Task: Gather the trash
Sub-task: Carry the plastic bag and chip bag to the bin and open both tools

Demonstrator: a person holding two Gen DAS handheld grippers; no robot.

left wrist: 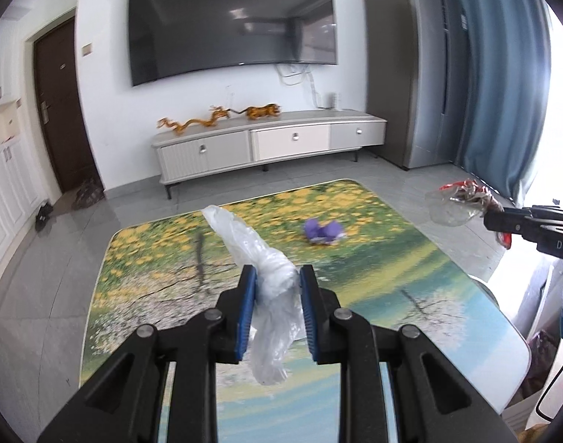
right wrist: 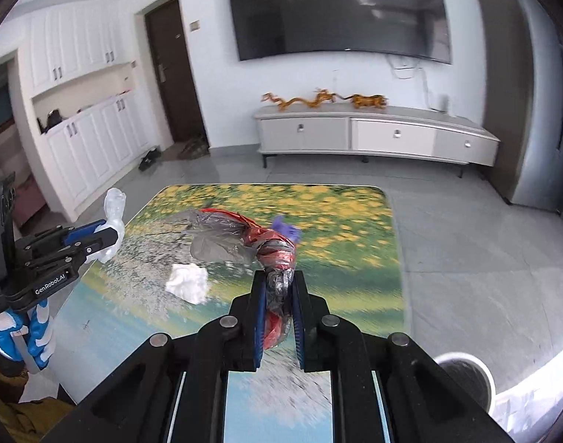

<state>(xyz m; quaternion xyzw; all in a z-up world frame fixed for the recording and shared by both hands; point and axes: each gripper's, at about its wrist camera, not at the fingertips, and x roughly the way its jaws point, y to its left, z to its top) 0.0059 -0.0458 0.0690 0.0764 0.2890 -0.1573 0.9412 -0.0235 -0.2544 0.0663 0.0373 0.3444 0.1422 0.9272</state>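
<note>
Left gripper [left wrist: 275, 277] clamps a clear plastic bag [left wrist: 270, 284]; right gripper [right wrist: 277, 288] clamps a red-and-silver wrapper [right wrist: 270, 251] above the table [right wrist: 355, 258]

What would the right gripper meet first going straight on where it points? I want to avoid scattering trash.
Probably the crumpled purple wrapper on the flower-print table, just past the red-and-silver foil wrapper that the right gripper holds; depth is unclear.

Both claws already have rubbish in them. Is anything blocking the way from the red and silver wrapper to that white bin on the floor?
Nothing visible does. The right gripper holds the red and silver wrapper above the table; the white bin stands open beside the table's near corner.
</note>
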